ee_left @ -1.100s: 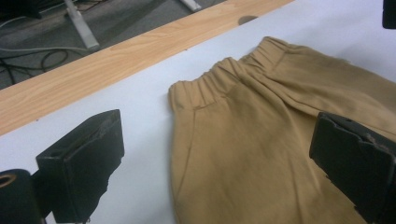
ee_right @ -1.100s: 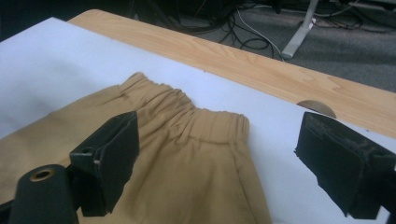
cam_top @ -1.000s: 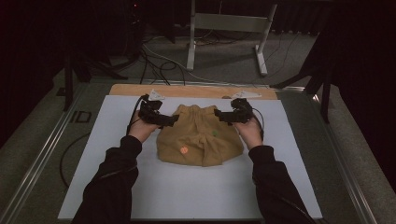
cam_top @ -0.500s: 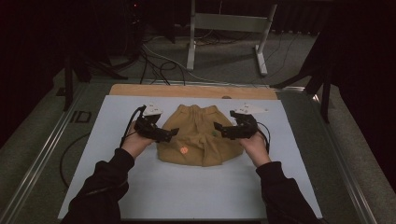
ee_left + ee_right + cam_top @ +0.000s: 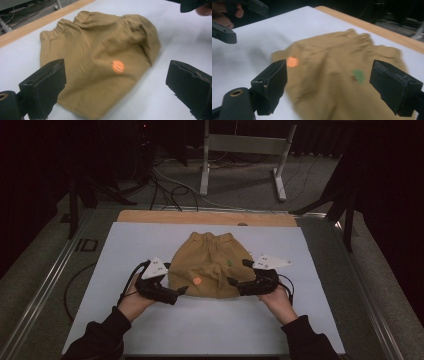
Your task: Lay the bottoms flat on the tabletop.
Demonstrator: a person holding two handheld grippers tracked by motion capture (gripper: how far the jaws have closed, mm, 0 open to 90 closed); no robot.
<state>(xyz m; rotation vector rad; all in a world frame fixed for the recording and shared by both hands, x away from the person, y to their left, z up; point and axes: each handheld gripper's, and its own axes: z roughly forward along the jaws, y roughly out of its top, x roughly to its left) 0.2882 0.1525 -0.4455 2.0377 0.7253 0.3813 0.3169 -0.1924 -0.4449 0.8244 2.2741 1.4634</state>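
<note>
Tan shorts (image 5: 210, 265) lie flat on the white mat (image 5: 150, 245), waistband at the far end, with an orange spot (image 5: 197, 281) and a green spot (image 5: 230, 262) on the cloth. My left gripper (image 5: 175, 279) is open at the near left corner of the shorts. My right gripper (image 5: 239, 272) is open at the near right corner. The left gripper view has the shorts (image 5: 100, 50) and orange spot (image 5: 118, 66) between its wide jaws (image 5: 117, 82). Between the spread jaws (image 5: 337, 82) of the right gripper view lie the shorts (image 5: 332, 65) and green spot (image 5: 358, 75). Neither gripper holds cloth.
A wooden strip (image 5: 205, 217) borders the mat's far edge. Metal rails (image 5: 45, 285) run along the table's sides. Behind the table, a metal stand (image 5: 240, 155) and cables (image 5: 165, 185) are on the floor. Bare mat lies on both sides of the shorts and in front.
Both grippers have come back toward the person, from the sides of the shorts near the waistband to their near corners. The shorts have stayed in place.
</note>
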